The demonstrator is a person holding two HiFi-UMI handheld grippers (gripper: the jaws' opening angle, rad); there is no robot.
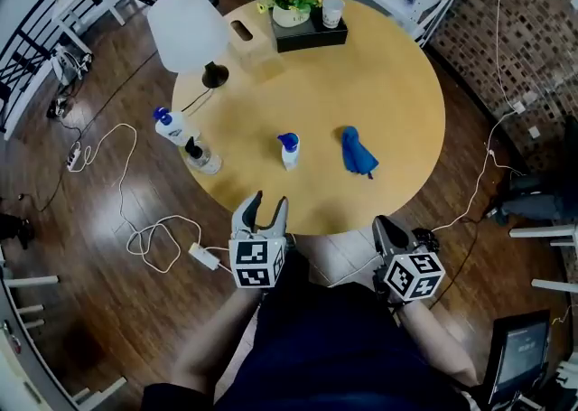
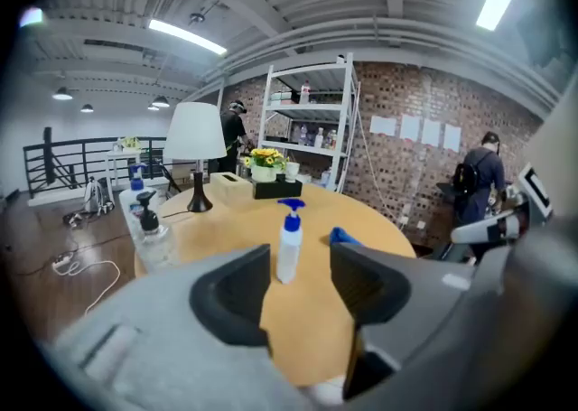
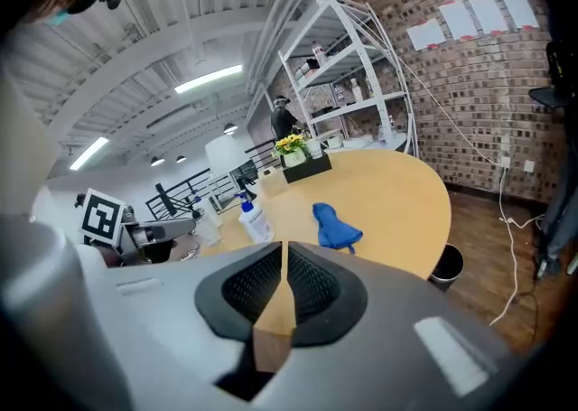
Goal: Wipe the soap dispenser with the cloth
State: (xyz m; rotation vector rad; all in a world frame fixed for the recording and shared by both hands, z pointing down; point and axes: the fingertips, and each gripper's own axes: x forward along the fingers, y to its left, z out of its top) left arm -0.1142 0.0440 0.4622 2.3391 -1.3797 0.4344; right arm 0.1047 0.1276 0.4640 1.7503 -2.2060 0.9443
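- table (image 1: 397, 84): soap dispenser (image 1: 289, 151) stands near the front middle, cloth (image 1: 358, 153) just beside it on the right.
- left gripper (image 1: 269, 204): jaws spread, empty; a glancing grab could topple the tall soap dispenser.
- right gripper (image 1: 383, 225): jaws pressed together, empty; unopened, it would only shove the cloth.

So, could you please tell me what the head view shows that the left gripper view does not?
Only the head view: the black-and-white marker cube on the left gripper and the wearer's dark-trousered lap. Only the left gripper view: the ceiling's strip lights and a standing person with a black backpack. Both: the round wooden table, the white soap dispenser with a blue pump, the crumpled blue cloth and the left gripper's open jaws.
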